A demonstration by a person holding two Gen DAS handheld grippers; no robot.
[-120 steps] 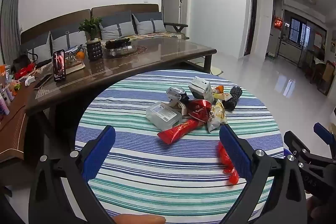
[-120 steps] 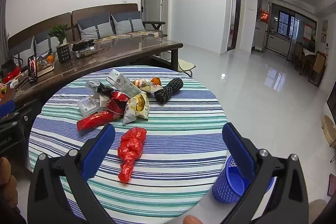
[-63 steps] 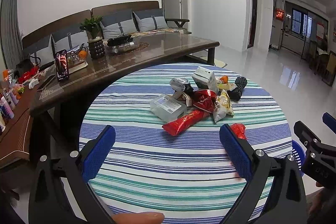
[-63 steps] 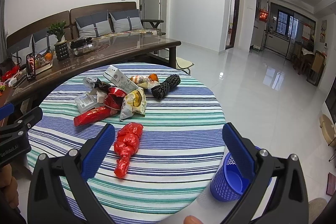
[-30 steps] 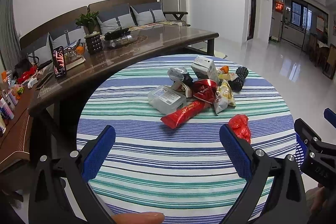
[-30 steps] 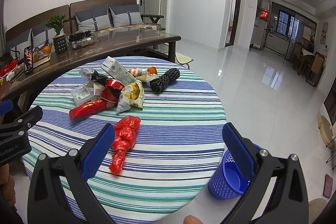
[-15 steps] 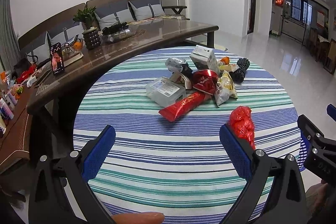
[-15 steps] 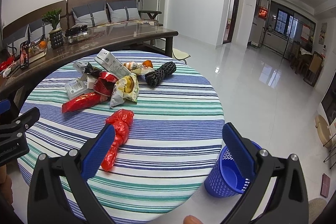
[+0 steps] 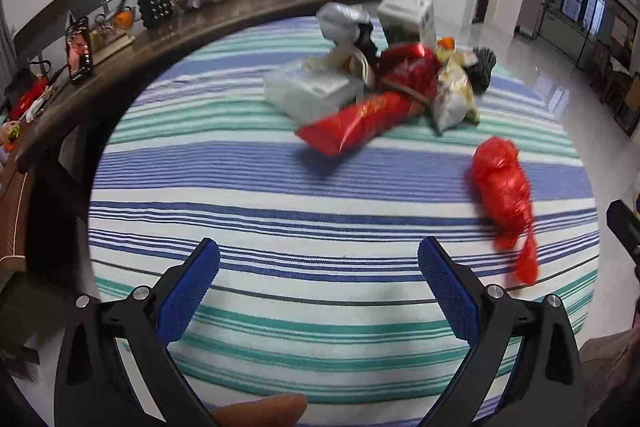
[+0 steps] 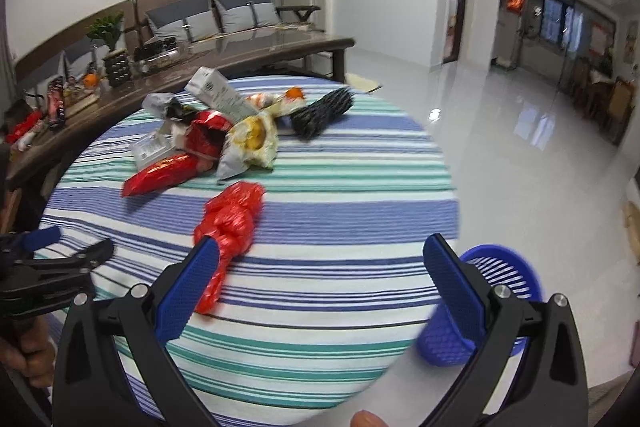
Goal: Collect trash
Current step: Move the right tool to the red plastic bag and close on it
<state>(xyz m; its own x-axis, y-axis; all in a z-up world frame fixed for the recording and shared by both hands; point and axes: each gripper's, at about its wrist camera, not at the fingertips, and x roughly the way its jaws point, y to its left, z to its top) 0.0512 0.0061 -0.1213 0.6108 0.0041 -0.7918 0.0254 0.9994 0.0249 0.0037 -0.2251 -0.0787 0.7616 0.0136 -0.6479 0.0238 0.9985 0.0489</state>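
Trash: a red bag lies near on the striped table, the heap farther back; both tongs, left and right, gape empty. A glancing pinch could slide the slick bag off the edge, missing the blue bin at right

Both the left gripper and right gripper seemingly hover, jaws spread wide.

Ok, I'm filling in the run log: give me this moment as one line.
left gripper: open, empty | right gripper: open, empty | red bag: on table | blue bin: on floor
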